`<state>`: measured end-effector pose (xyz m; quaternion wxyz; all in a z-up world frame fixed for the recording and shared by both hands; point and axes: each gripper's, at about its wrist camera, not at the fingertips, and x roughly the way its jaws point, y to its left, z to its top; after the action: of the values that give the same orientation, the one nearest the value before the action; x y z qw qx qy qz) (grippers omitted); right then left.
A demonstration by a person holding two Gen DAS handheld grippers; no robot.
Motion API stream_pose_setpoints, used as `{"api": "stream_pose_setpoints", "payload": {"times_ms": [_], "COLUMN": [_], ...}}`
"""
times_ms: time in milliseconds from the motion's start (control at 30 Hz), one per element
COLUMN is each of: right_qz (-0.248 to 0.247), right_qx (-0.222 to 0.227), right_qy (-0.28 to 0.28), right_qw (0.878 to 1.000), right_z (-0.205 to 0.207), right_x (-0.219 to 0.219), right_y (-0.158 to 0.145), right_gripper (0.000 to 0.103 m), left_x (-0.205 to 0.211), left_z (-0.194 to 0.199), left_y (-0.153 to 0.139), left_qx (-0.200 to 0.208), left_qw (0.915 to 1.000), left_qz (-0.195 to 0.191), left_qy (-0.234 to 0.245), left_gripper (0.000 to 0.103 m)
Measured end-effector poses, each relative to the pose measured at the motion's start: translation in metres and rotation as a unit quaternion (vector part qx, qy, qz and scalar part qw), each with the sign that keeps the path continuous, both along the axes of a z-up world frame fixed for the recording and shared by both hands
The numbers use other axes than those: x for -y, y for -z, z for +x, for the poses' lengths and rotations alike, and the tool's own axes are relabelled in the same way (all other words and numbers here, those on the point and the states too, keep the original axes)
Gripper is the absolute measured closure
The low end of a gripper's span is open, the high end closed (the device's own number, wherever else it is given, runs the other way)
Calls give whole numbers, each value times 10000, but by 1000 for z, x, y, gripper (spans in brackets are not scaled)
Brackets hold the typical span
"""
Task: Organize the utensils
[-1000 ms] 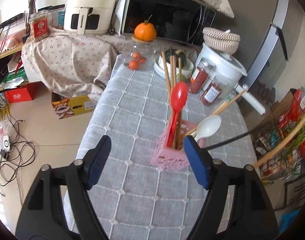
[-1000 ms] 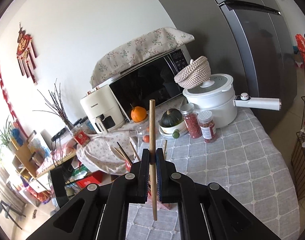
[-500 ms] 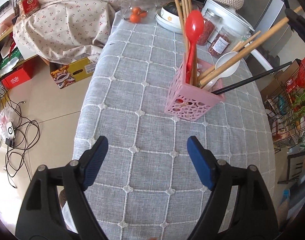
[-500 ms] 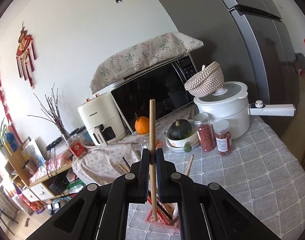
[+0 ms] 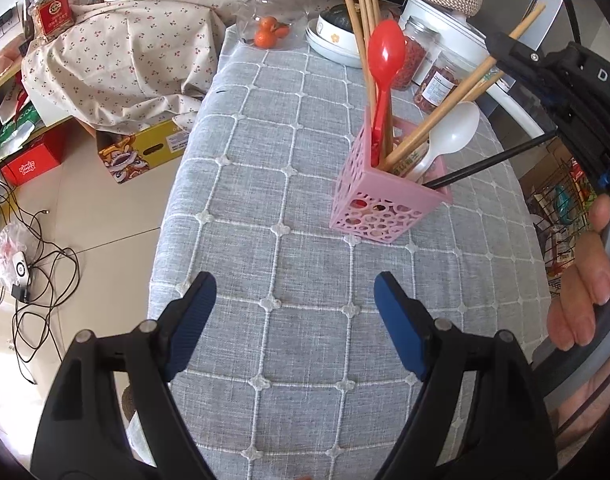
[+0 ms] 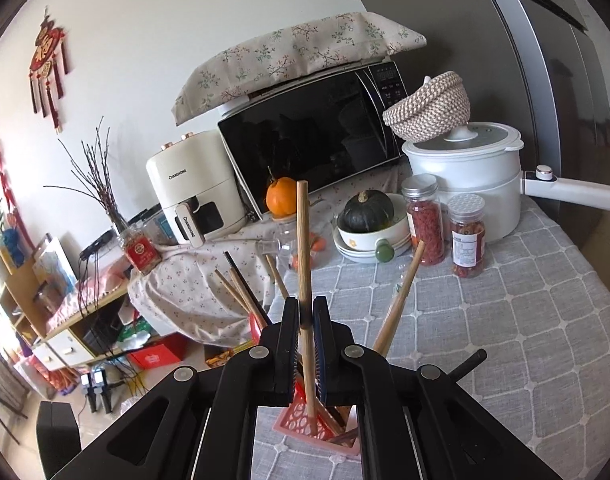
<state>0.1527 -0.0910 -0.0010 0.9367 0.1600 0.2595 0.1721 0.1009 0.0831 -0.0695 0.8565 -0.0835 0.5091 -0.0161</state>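
- Versus half a second earlier, the light wooden chopstick (image 6: 304,264) had dropped lower: its bottom tip now sat inside the pink perforated plastic utensil holder (image 5: 387,204), where before it only just reached the rim.
- In the left wrist view the holder had shifted toward 1 o'clock and looked more upright; the right hand (image 5: 585,288) had entered at 3 o'clock.
- Right gripper (image 6: 305,320) was pinched narrow on the chopstick mid-shaft, the stick near vertical with its top toward 12 o'clock.
- Left gripper (image 5: 295,292) was spread wide with nothing between its blue pads (image 5: 193,312), hovering over the grey checked tablecloth (image 5: 265,160) at 6 o'clock of the holder, well apart from it.
- The holder stood on the cloth and held a red plastic spoon (image 5: 385,64), a white plastic spoon (image 5: 451,132), several wooden chopsticks (image 5: 361,8) leaning to 12 o'clock, others to 2 o'clock, and one black chopstick (image 5: 493,162).
- Behind at 12 o'clock: a white pot (image 6: 465,176) and two jars of red dried goods (image 6: 445,228).
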Motion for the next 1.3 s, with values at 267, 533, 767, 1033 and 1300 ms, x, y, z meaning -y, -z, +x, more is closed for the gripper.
{"api": "stream_pose_setpoints", "payload": {"times_ms": [267, 533, 767, 1033, 1300], "right_qz": [64, 1, -612, -1027, -1667], "right_qx": [164, 163, -49, -725, -798], "right_qy": [186, 432, 692, 1145, 1146], "right_qw": [9997, 9989, 9957, 9854, 9761], "right_z": [-22, -57, -98, -140, -151], "right_x": [33, 81, 112, 133, 122], "right_y": [-34, -69, -79, -64, -44], "right_gripper": [57, 48, 35, 17, 9], "left_x": [12, 36, 60, 72, 73], "left_z": [-7, -18, -43, -60, -63], "left_y": [-14, -44, -64, -75, -79], "left_qx": [275, 804, 1135, 1334, 1510], "left_qw": [9993, 9955, 9908, 9900, 9871], "left_qz": [242, 461, 701, 417, 472], "left_qy": [97, 199, 221, 197, 247], "left_gripper": [22, 20, 8, 3, 3]}}
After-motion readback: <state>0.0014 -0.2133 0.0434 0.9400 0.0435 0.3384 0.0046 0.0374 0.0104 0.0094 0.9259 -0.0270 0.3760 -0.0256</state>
